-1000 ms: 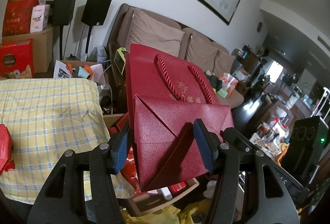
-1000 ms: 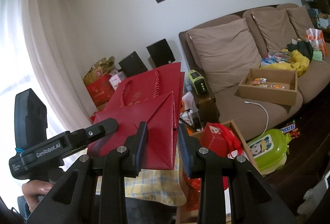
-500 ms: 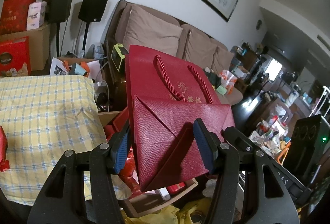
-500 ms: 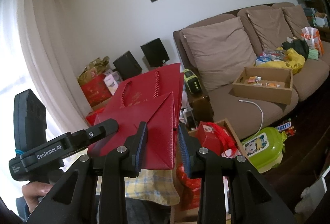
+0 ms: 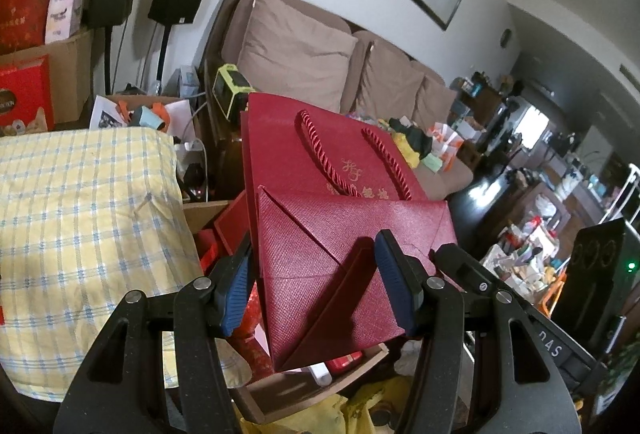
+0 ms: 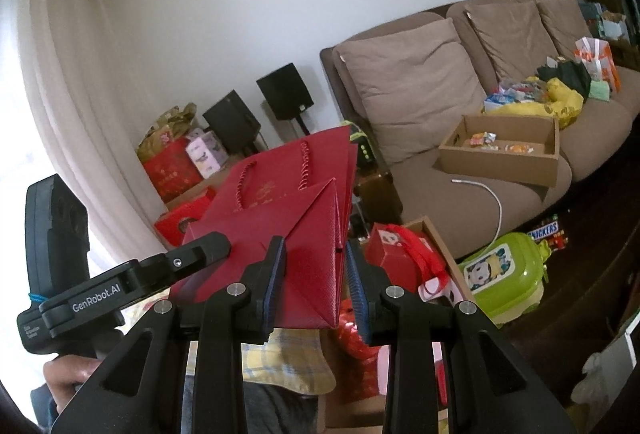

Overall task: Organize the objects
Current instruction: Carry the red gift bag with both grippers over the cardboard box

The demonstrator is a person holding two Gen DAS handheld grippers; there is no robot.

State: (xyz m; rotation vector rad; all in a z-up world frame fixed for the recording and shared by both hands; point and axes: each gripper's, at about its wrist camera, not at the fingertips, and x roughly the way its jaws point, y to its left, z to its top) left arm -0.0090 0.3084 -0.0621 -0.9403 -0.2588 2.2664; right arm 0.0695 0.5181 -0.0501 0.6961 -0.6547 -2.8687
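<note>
Folded red bag [image 5: 344, 242] clamped by both the left gripper [image 5: 320, 286] and the right gripper [image 6: 314, 280]. Only right view shows hand [image 6: 66, 380] and cardboard box [image 6: 500, 150]; only left shows checked cloth [image 5: 80, 226].

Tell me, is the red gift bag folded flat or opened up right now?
Folded flat. The red gift bag shows its bottom panel creased up against the body, rope handles lying on the face; from the right wrist view its edges stack thinly, held between both grippers.
</note>
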